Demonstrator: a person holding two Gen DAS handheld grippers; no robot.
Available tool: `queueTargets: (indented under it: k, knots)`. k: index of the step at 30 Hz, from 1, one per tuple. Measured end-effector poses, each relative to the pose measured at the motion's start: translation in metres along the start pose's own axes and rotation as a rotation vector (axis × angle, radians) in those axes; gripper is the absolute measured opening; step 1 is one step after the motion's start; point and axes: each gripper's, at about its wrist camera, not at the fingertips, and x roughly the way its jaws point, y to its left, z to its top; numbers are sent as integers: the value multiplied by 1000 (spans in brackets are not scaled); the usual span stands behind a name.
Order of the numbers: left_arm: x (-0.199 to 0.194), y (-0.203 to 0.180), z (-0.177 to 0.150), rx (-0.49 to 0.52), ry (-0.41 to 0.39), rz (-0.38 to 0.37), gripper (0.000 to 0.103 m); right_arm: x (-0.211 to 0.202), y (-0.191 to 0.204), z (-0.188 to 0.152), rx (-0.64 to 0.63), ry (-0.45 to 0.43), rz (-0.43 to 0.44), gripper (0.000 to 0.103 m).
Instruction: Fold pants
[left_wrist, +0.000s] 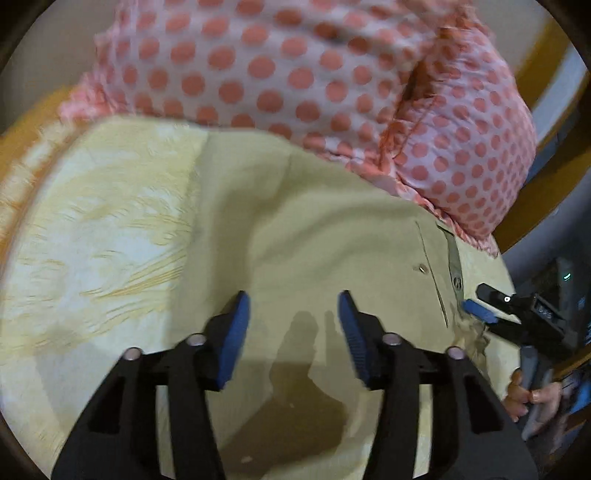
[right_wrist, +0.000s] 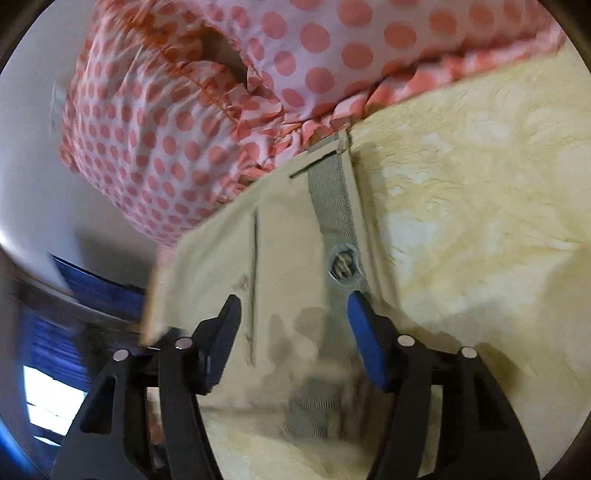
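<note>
While above the pants (left_wrist: 314, 221) — both grippers, left (left_wrist: 294, 317) and right (right_wrist: 293, 321), spread wide, empty.

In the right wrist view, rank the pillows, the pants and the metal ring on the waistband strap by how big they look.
1. pillows and pants: too close in apparent area to rank; the pants are nearer the camera.
2. metal ring: clearly smallest.

Matt beige cloth pants (left_wrist: 314, 221) with a woven grey waistband (right_wrist: 332, 199) and metal eyelet (right_wrist: 344, 265); crinkled polka-dot pillow (left_wrist: 277, 62); textured yellow bedspread (left_wrist: 96, 229); matt black plastic grippers.
</note>
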Motion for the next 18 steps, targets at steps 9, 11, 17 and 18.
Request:
queueTargets:
  k: [9, 11, 17, 18]
  knots:
    - [-75, -41, -125, 218, -149, 221, 101, -33, 66, -146, -381, -132, -204, 102]
    - [-72, -39, -145, 218, -140, 237, 101, -26, 68, -164, -394, -146, -223, 102]
    - [-59, -35, -160, 217, -119, 255, 101, -17, 74, -187, -432, -184, -311, 102]
    - [-59, -36, -162, 223, -122, 261, 101, -17, 75, -191, -445, -189, -326, 102]
